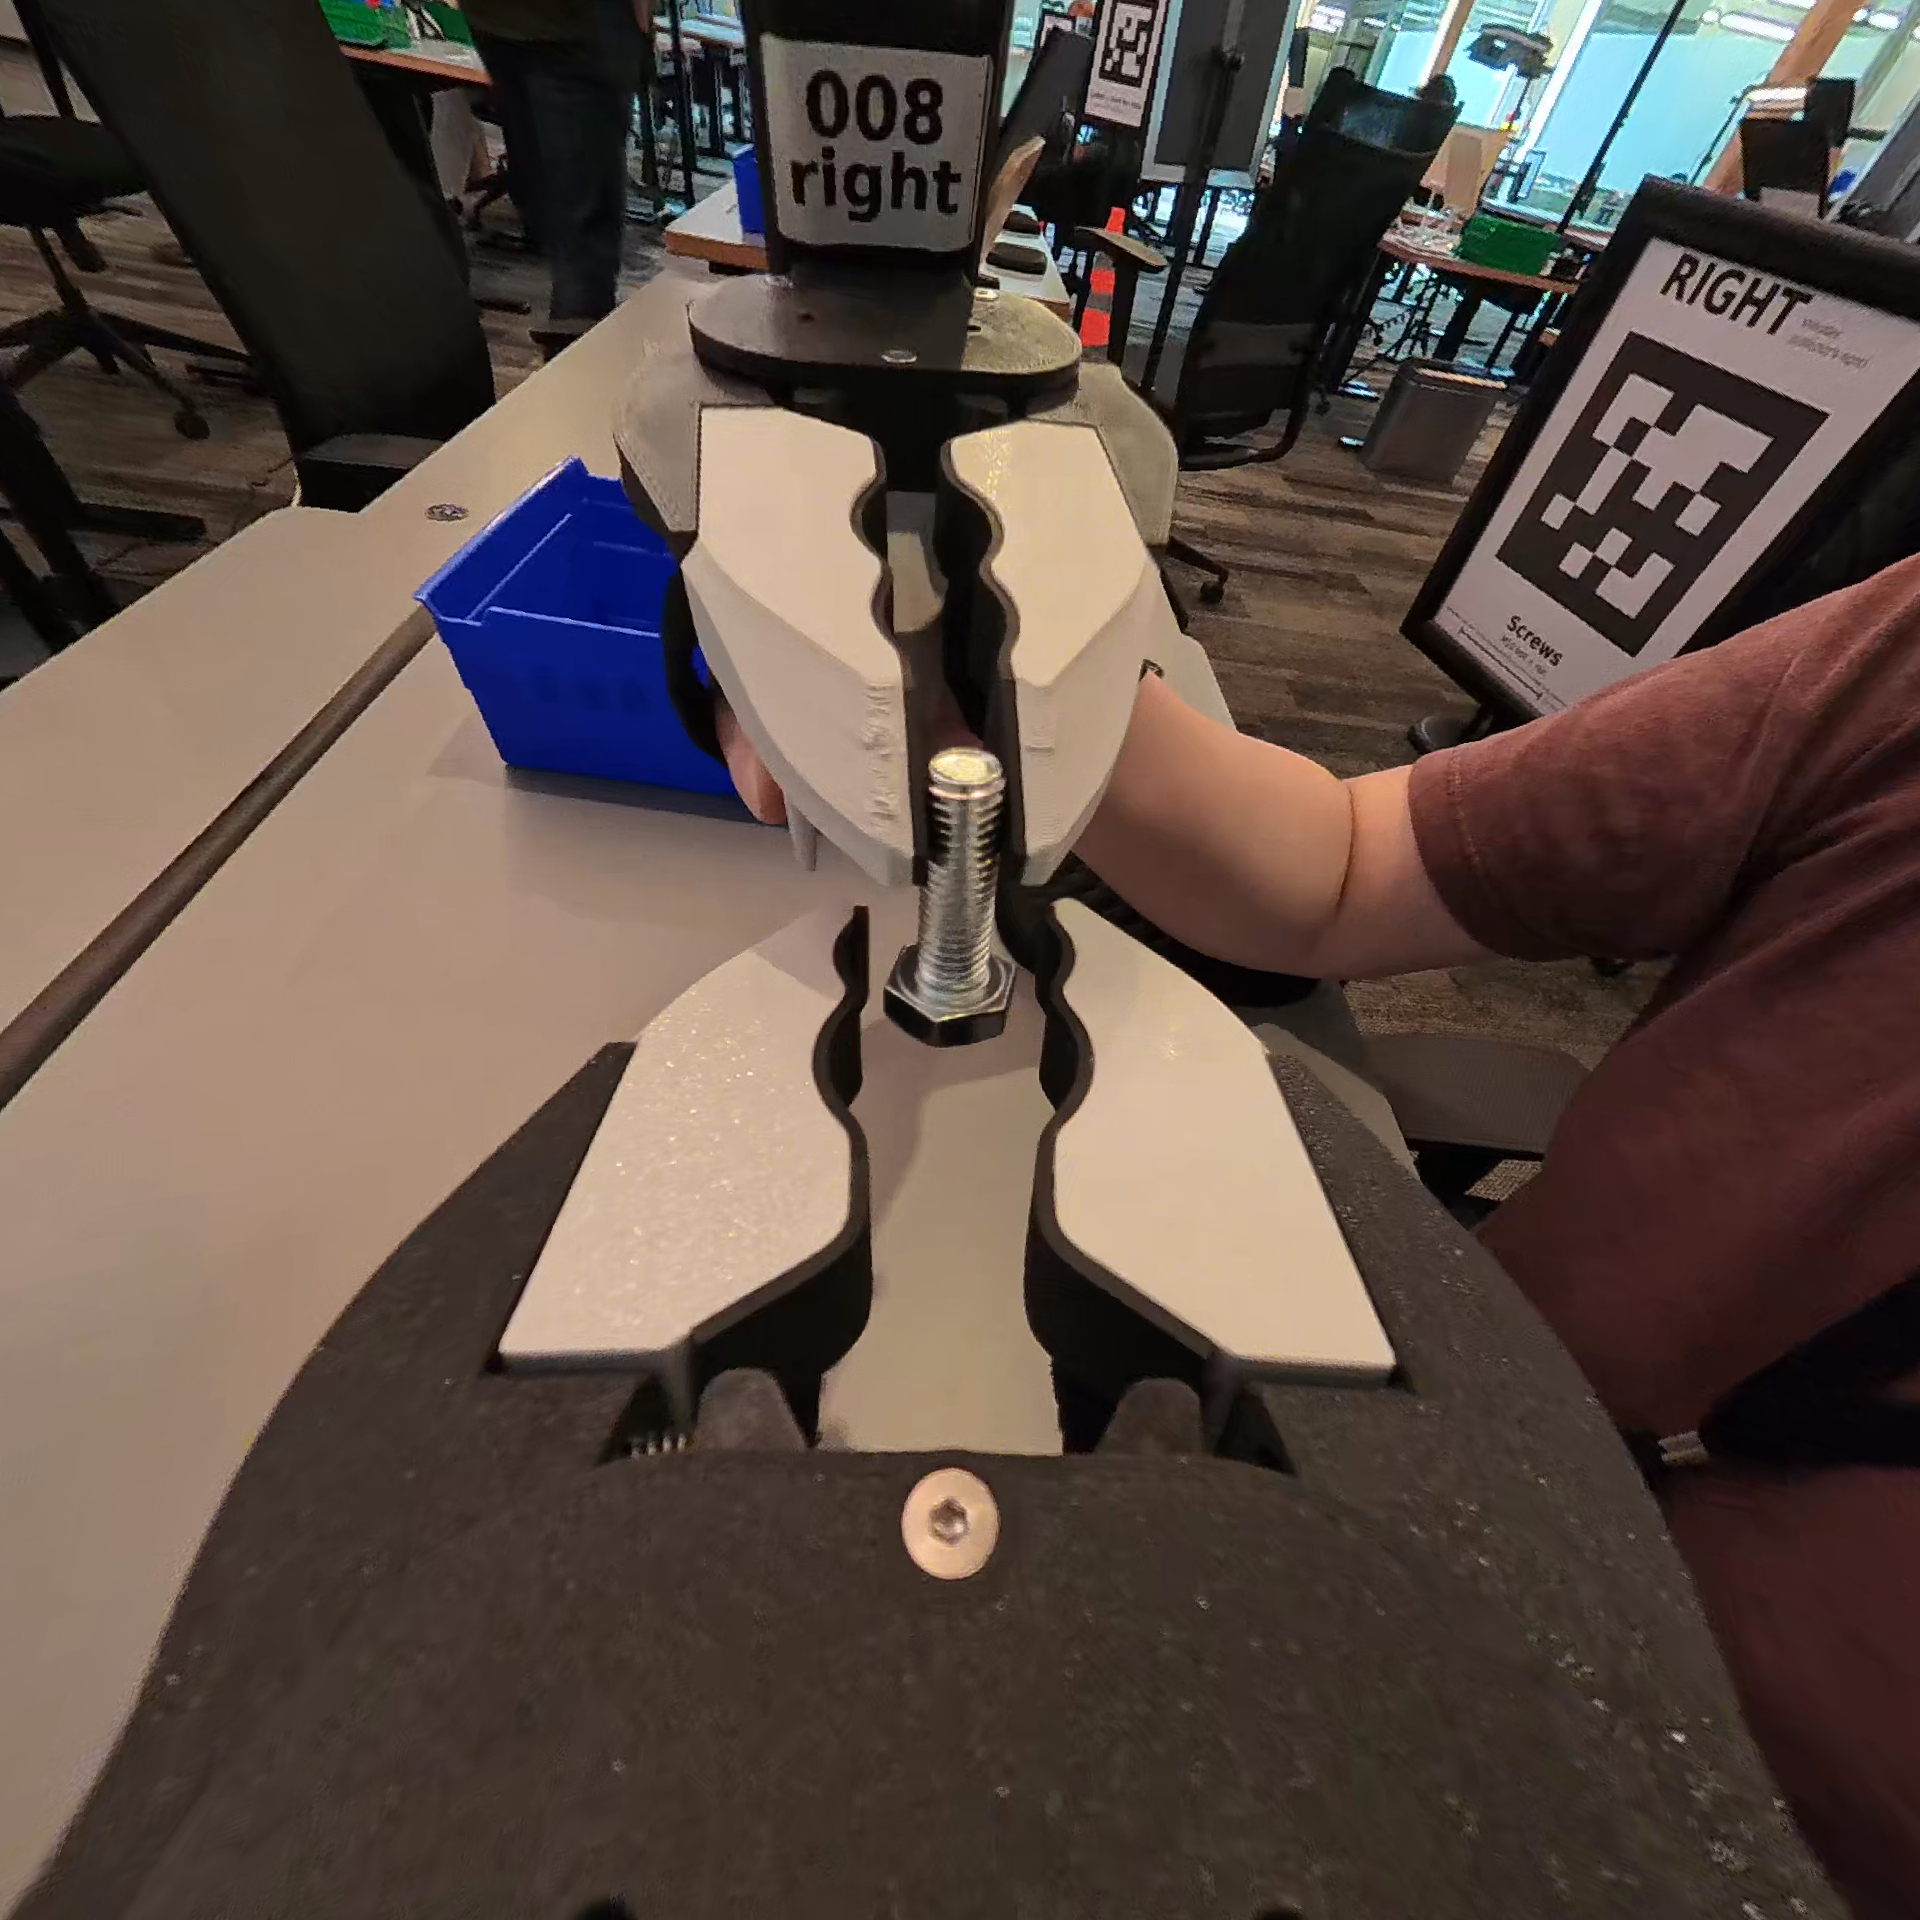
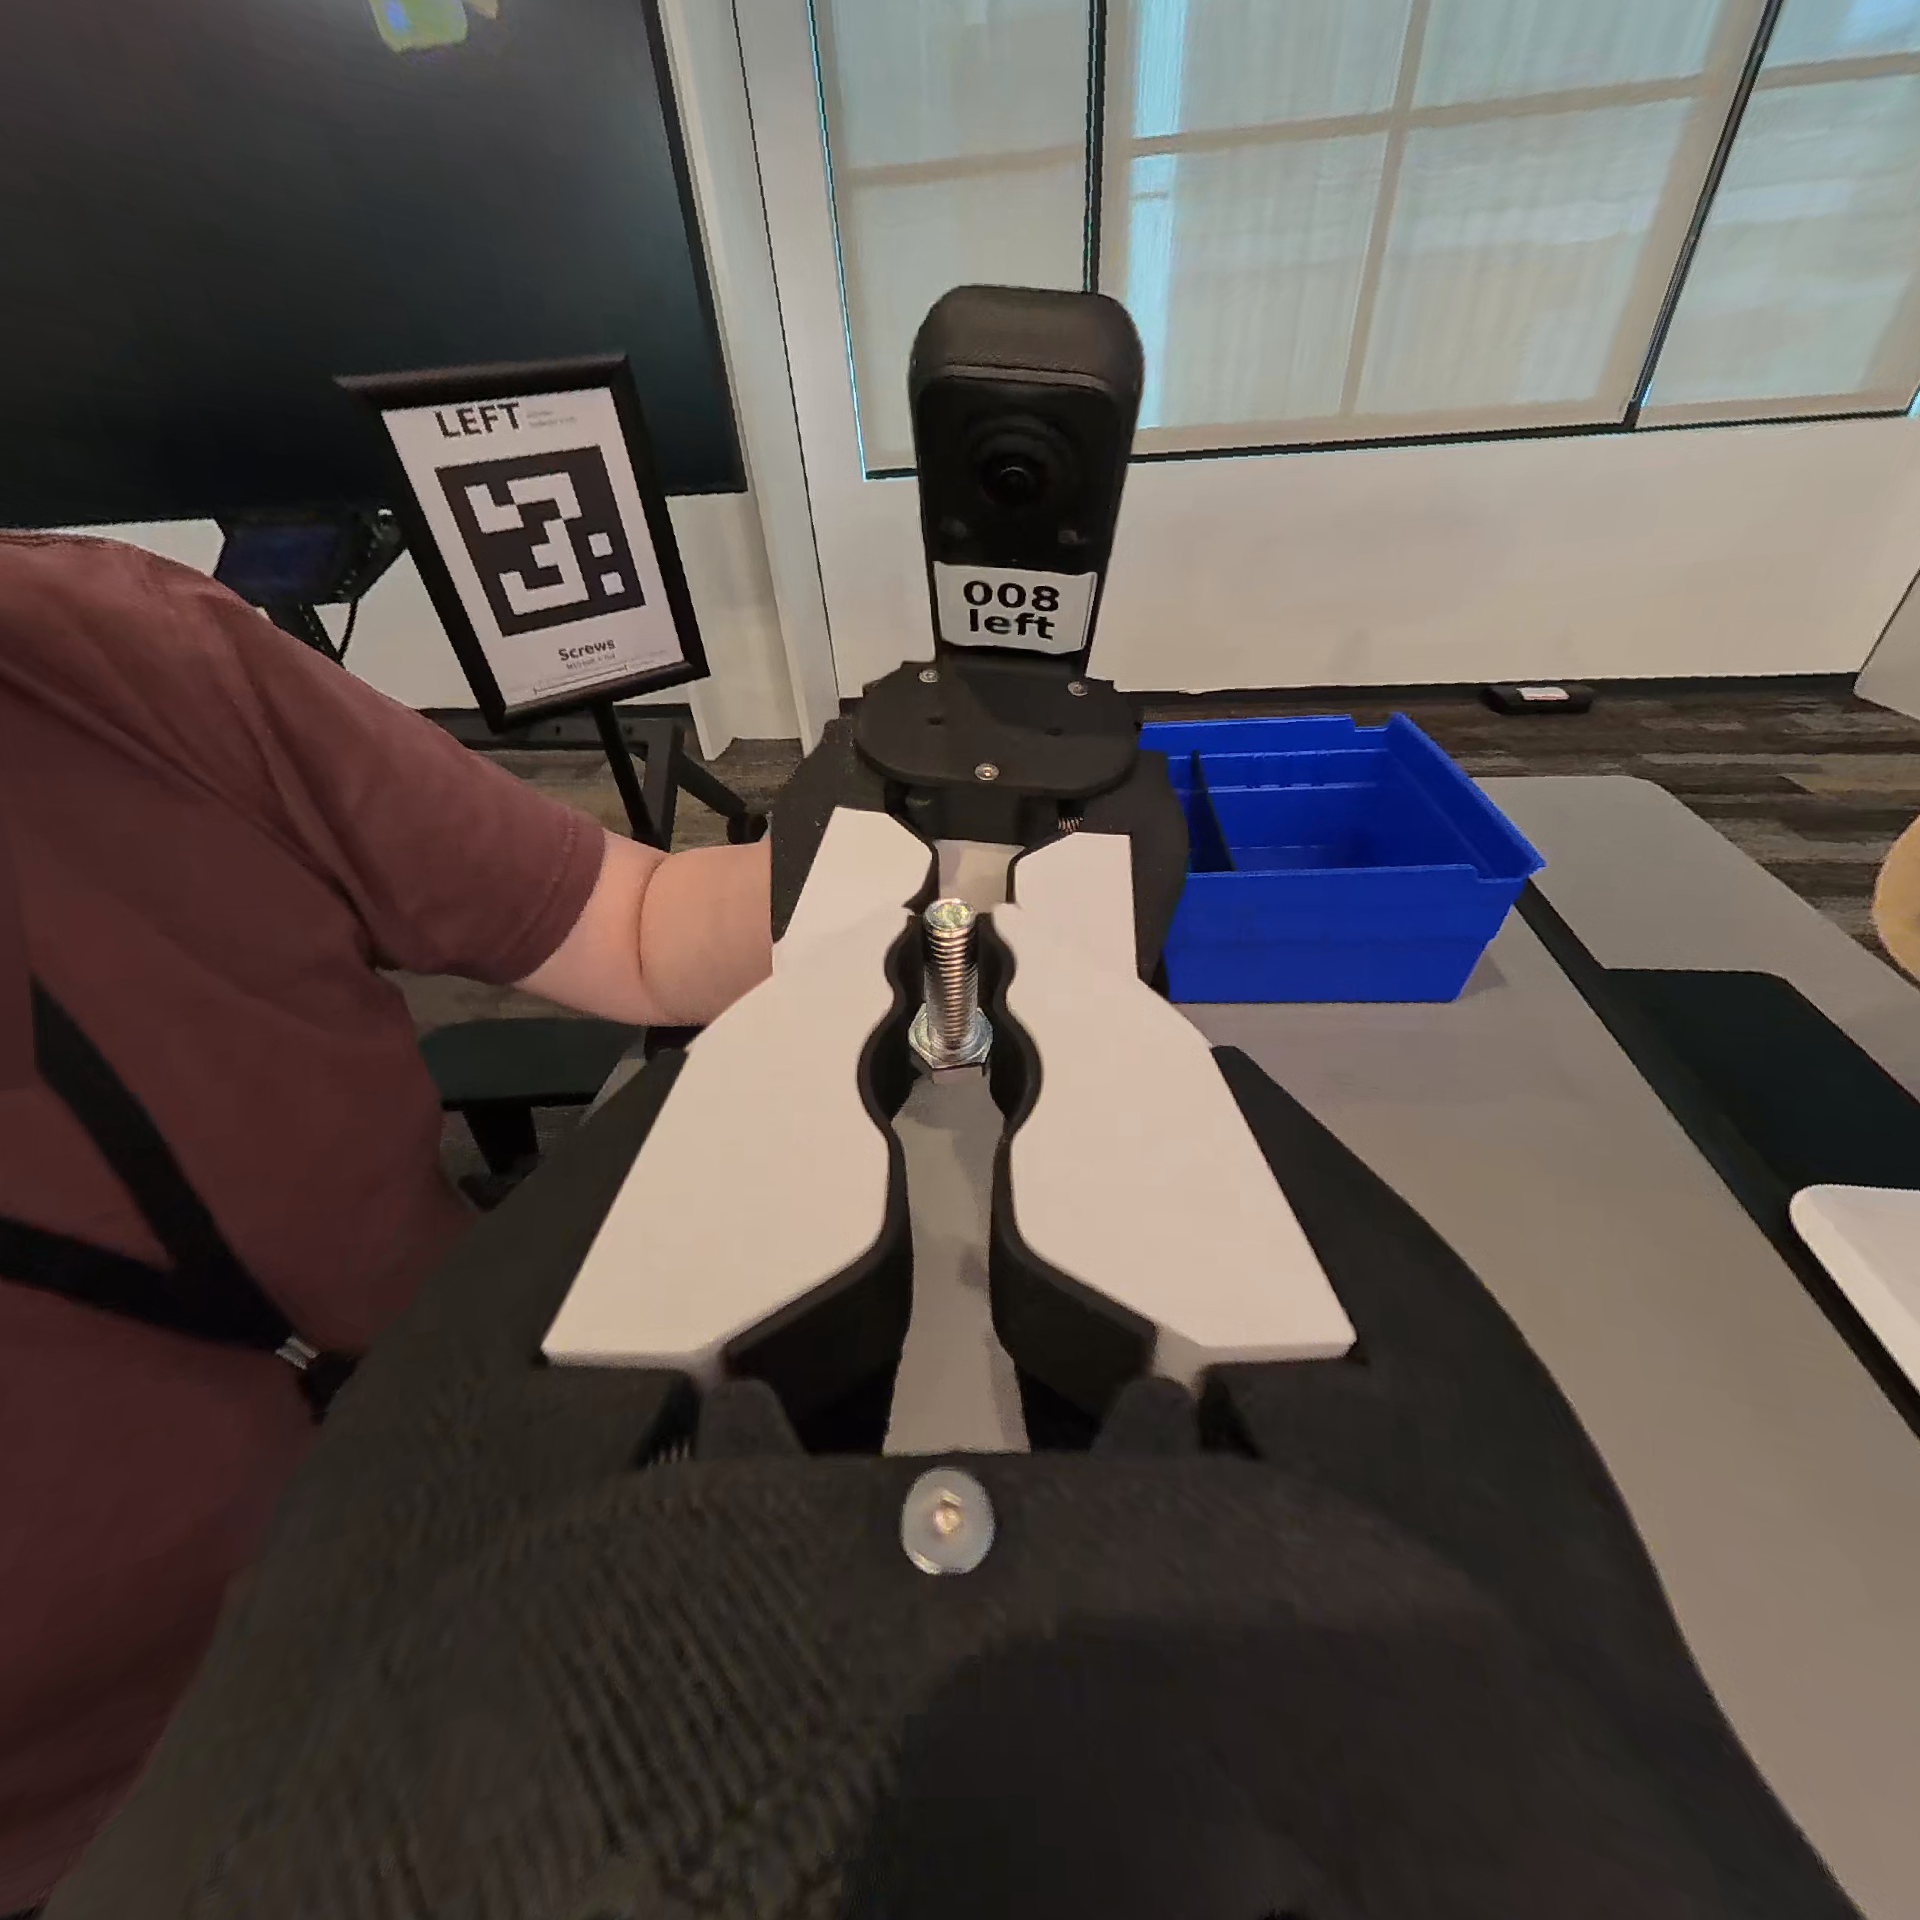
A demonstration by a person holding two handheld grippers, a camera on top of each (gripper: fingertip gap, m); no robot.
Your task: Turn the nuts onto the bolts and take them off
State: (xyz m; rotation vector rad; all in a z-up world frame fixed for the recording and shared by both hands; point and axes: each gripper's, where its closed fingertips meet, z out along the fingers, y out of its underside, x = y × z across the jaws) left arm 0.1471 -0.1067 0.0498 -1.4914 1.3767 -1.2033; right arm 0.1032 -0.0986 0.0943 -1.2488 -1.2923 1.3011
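- Grey surface [image 1: 260, 1039] runs long; a dark seam splits two panels on the left in the left wrist view, and the near edge drops off towards the person's arm [image 1: 1299, 862] in its maroon sleeve.
- Both claws meet nose to nose over the bare middle of the surface, with open room to either side of them.
- Right claw [image 1: 966, 868]: fingers drawn in tight on the threaded upper shank of the bolt [image 1: 951, 935], which it holds upright, thread end up and hex end down.
- Left claw [image 1: 956, 920]: spread apart, one fingertip either side of the hex end, a thin gap on each side, gripping nothing.
- I cannot tell whether that hex is the bolt's head or a nut run down against it, nor whether it touches the surface.
- Blue bin [image 2: 1340, 883] sits on the surface just behind the left claw and off to one side, near the far edge. It has a divider inside, and I cannot make out any contents from these angles.
- Framed black-and-white marker signs stand off the surface on both sides [image 1: 1662, 468] [image 2: 540, 540].
- Room: office chairs, desks and an orange cone [image 1: 1101, 291] behind the right claw; large windows [image 2: 1455, 208] and a dark screen [image 2: 312, 208] behind the left.
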